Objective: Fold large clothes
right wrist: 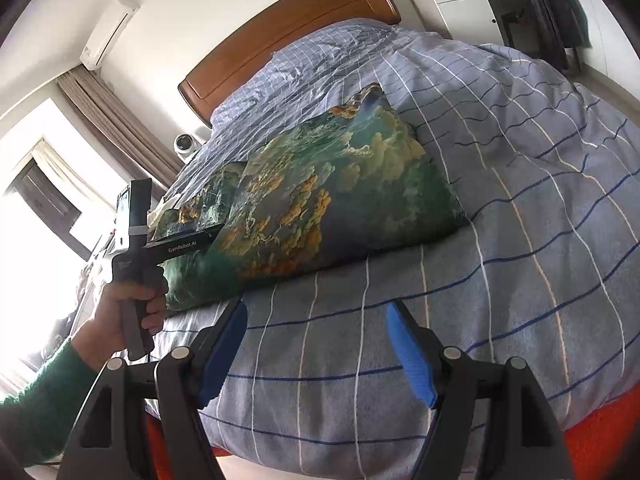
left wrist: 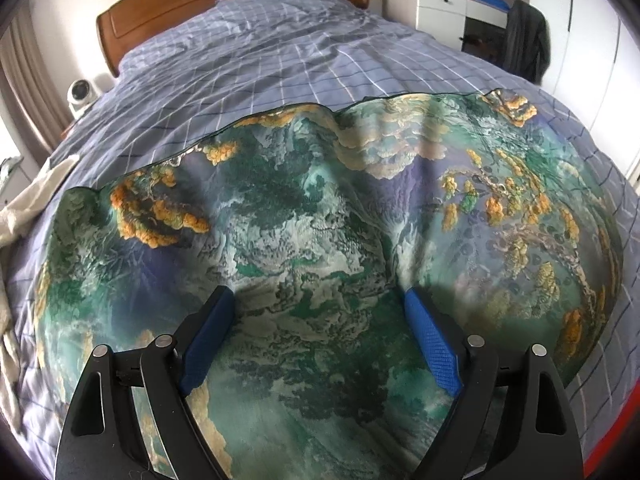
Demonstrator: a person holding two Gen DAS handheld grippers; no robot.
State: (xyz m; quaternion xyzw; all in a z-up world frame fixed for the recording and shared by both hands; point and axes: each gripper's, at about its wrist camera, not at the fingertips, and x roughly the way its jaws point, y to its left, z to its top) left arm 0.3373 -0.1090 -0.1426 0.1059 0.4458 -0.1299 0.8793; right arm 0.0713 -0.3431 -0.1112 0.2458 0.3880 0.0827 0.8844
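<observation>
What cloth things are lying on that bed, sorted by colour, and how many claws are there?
Green landscape-print cloth: 1
Blue checked bedcover: 1
Whitish cloth at the bed's edge: 1
Claws, left and right, both open and empty: 2
Total: 5

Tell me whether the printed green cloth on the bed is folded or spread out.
Spread over the checked duvet, not neatly folded: the printed cloth lies broad with rumpled ridges. In the right wrist view a layered edge shows, so one fold may exist; cannot tell.
</observation>
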